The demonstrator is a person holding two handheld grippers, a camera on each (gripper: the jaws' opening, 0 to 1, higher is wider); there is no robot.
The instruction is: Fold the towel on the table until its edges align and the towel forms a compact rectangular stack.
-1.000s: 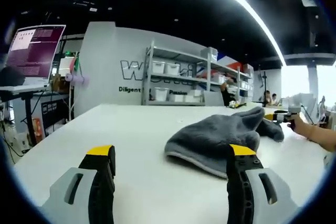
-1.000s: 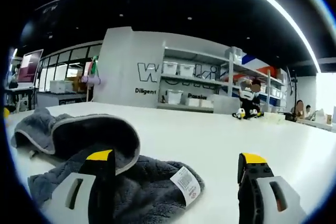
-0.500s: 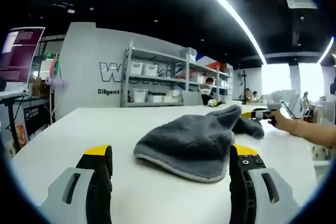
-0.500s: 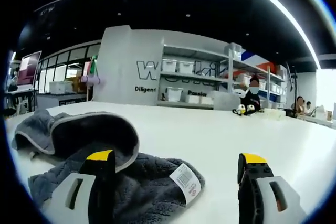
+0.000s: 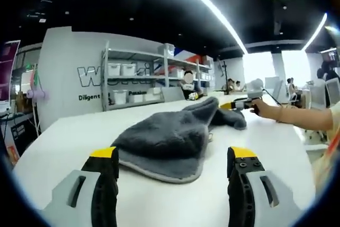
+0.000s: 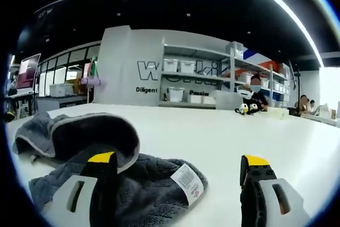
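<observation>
A grey towel (image 5: 167,139) lies crumpled on the white table (image 5: 64,136), with a pale hem along its near edge. My left gripper (image 5: 169,158) is open just in front of it, the near hem lying between the jaws, untouched. In the right gripper view the same towel (image 6: 90,147) sits low and left, one fold curled over, a white label (image 6: 187,183) on its near corner. My right gripper (image 6: 178,163) is open, its left jaw over the towel's corner, holding nothing. The right gripper (image 5: 240,104) also appears far right in the left gripper view, in a person's hand.
The white table (image 6: 239,131) stretches wide to the right of the towel. Behind it stand a grey wall with lettering and shelves (image 5: 133,81) of white bins. People sit at the far end. A person's forearm (image 5: 297,116) reaches in from the right.
The left gripper view has swung to the right, so the towel now sits centred between its jaws and the monitor has slid off to the left. The right gripper view is almost unchanged.
</observation>
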